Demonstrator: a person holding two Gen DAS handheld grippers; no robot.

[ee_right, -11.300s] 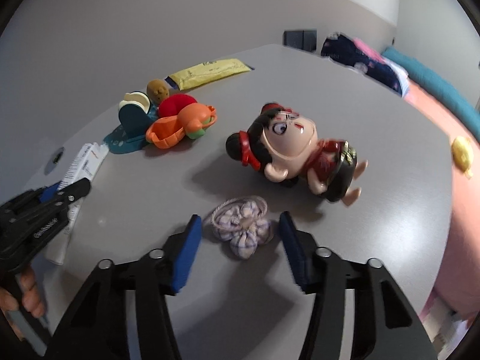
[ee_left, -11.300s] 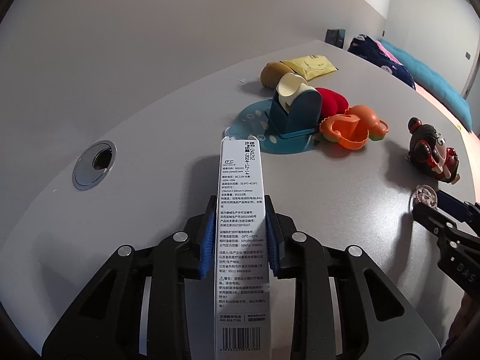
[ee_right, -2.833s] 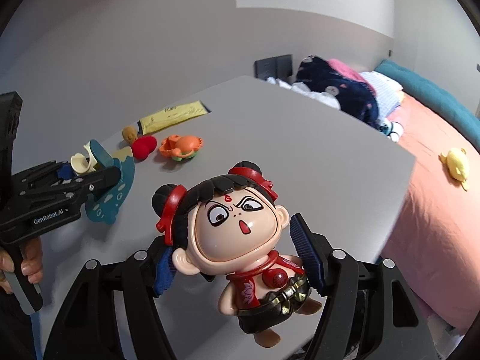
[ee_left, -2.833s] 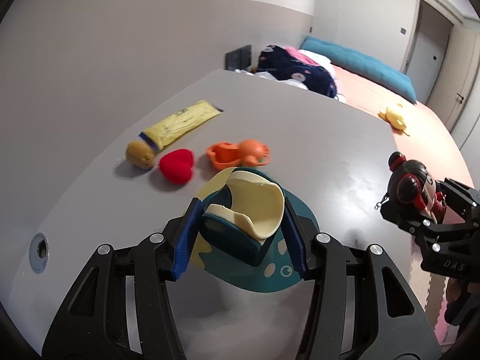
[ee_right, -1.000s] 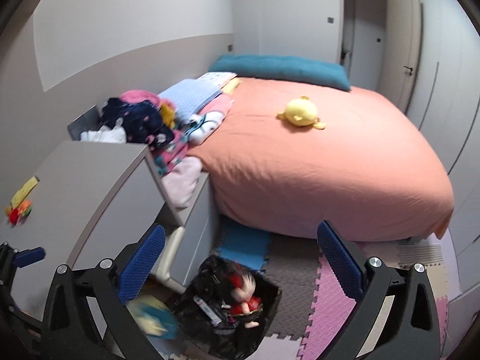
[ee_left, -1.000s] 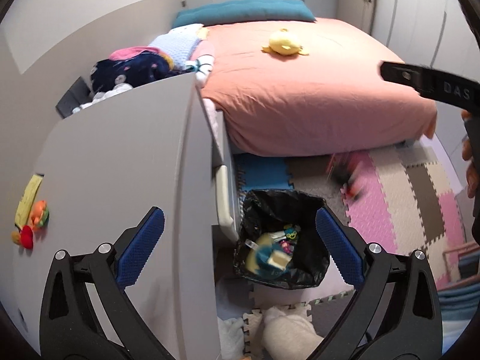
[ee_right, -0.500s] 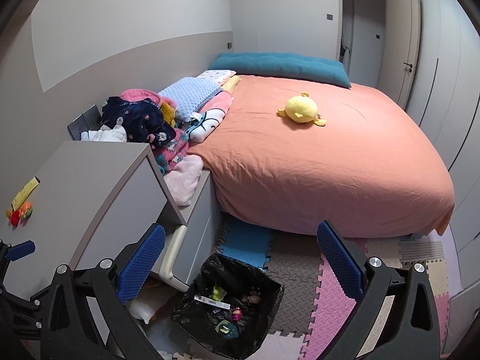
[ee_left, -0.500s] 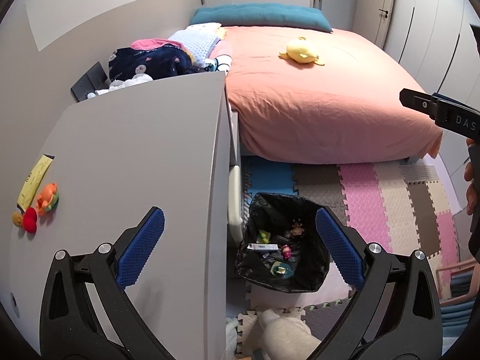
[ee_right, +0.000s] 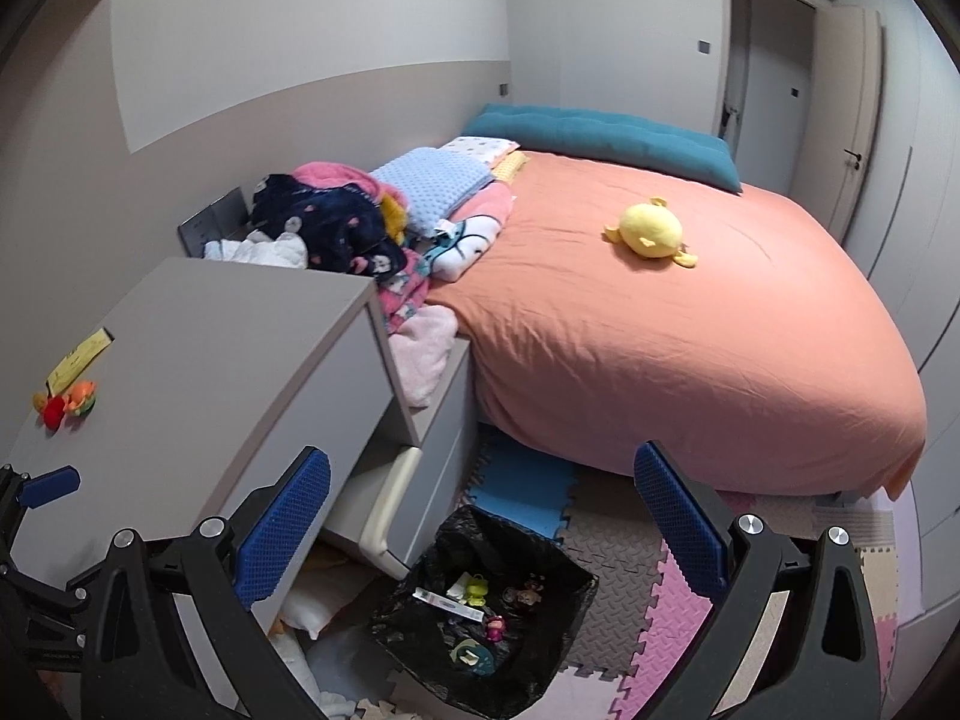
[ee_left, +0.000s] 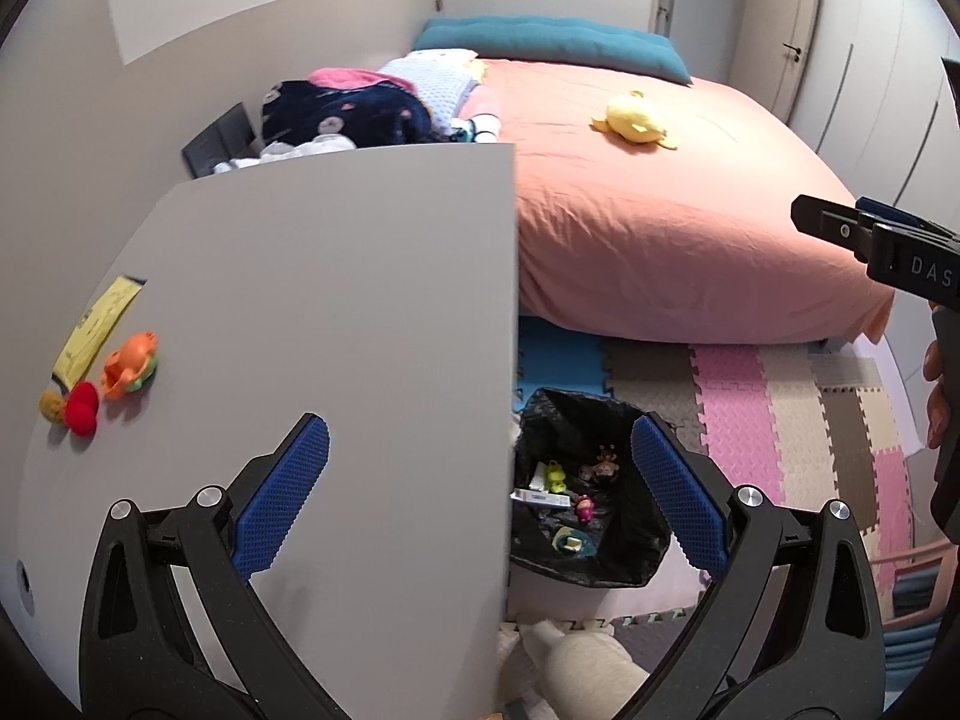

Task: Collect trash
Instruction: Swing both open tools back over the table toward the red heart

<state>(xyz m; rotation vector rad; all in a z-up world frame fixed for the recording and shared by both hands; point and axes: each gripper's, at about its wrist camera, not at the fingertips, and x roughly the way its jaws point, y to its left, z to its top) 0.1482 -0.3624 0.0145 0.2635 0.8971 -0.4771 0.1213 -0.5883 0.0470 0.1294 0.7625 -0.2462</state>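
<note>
Now both the left gripper and right gripper are spread wide and empty. Doll and teal toy have landed in the bin; its contents are too small to identify

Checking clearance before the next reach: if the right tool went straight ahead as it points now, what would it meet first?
Probably the orange bedspread: nothing lies between the open right tool and it. Depth is unclear through the fisheye.

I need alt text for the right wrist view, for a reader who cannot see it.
The open, empty right hand-held gripper hangs above a black-lined trash bin on the foam-mat floor, with small toys inside. Left is a grey desk with a few small items; behind is a bed with a yellow plush.
</note>
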